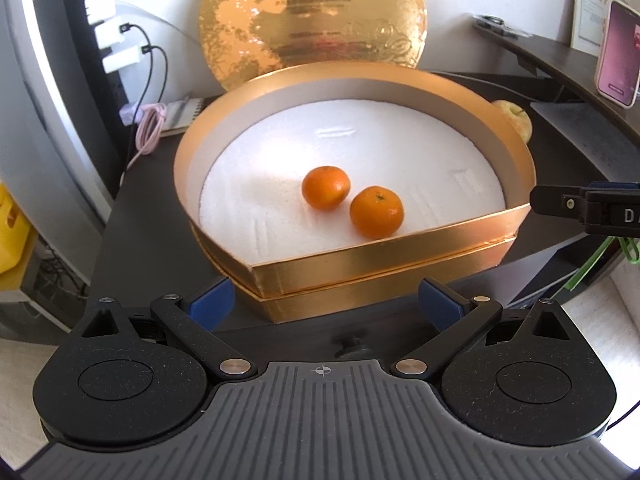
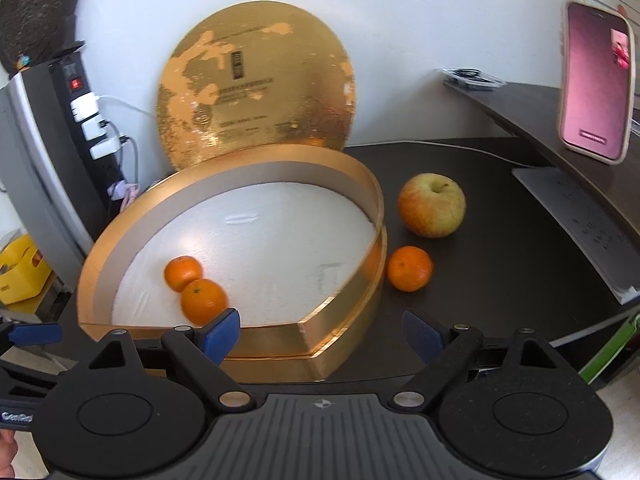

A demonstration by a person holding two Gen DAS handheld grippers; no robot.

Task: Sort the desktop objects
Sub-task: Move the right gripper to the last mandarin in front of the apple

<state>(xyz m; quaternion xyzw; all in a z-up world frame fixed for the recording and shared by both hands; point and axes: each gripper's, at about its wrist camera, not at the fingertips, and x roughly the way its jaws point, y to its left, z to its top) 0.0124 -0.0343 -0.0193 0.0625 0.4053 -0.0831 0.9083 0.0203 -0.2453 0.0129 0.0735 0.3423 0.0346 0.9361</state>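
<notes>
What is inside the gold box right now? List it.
Inside the gold box lie two mandarins, side by side on a white foam liner. Anything beneath the liner is covered.

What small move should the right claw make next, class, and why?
Probably move the right claw, open and empty, toward the loose tangerine on the desk beside the gold box; two tangerines already lie inside, and the apple is farther.
</notes>
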